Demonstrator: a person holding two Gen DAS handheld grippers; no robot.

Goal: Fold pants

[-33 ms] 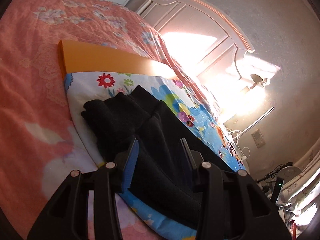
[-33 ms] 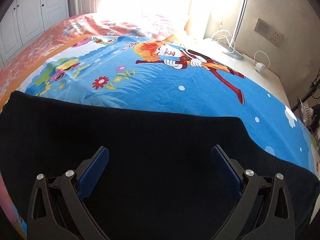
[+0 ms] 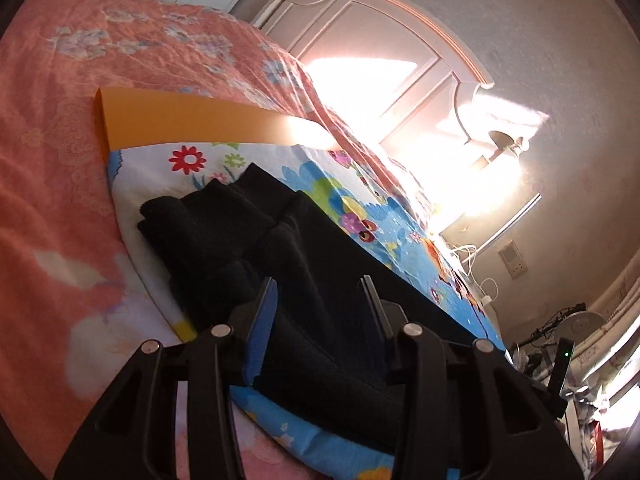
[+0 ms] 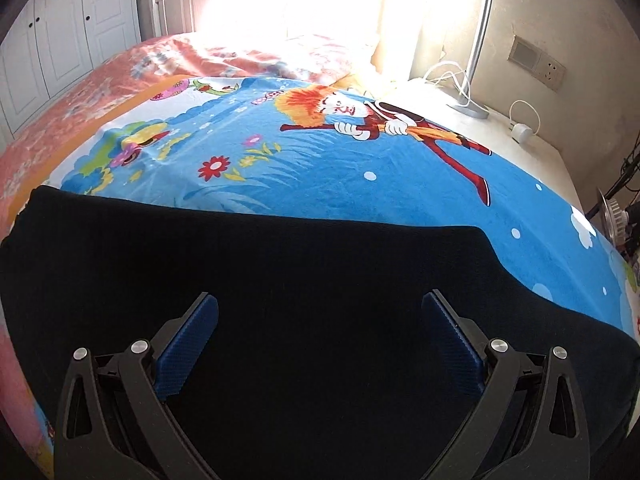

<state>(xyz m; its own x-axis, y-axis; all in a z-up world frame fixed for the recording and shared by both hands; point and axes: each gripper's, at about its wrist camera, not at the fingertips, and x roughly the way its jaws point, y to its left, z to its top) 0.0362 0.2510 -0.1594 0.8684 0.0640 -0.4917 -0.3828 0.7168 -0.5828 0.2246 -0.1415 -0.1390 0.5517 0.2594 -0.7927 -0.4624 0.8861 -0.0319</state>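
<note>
Black pants (image 3: 248,232) lie on a bright cartoon blanket (image 3: 332,188) spread over the bed, with their far end bunched in folds. My left gripper (image 3: 319,282) is low at the near end. A thick fold of the black cloth fills the gap between its blue pads, and the jaws stand partly closed on it. In the right wrist view the pants (image 4: 280,272) spread flat and wide across the blue blanket (image 4: 320,168). My right gripper (image 4: 322,306) hovers just over them, its jaws wide apart and nothing pinched between them.
A pink floral bedspread (image 3: 60,160) covers the rest of the bed, under the blanket's orange border (image 3: 180,120). A white headboard (image 3: 380,40) stands at the far end. A bedside top with a lamp pole (image 4: 480,40) and cables is at the right, wardrobe doors (image 4: 60,40) at the left.
</note>
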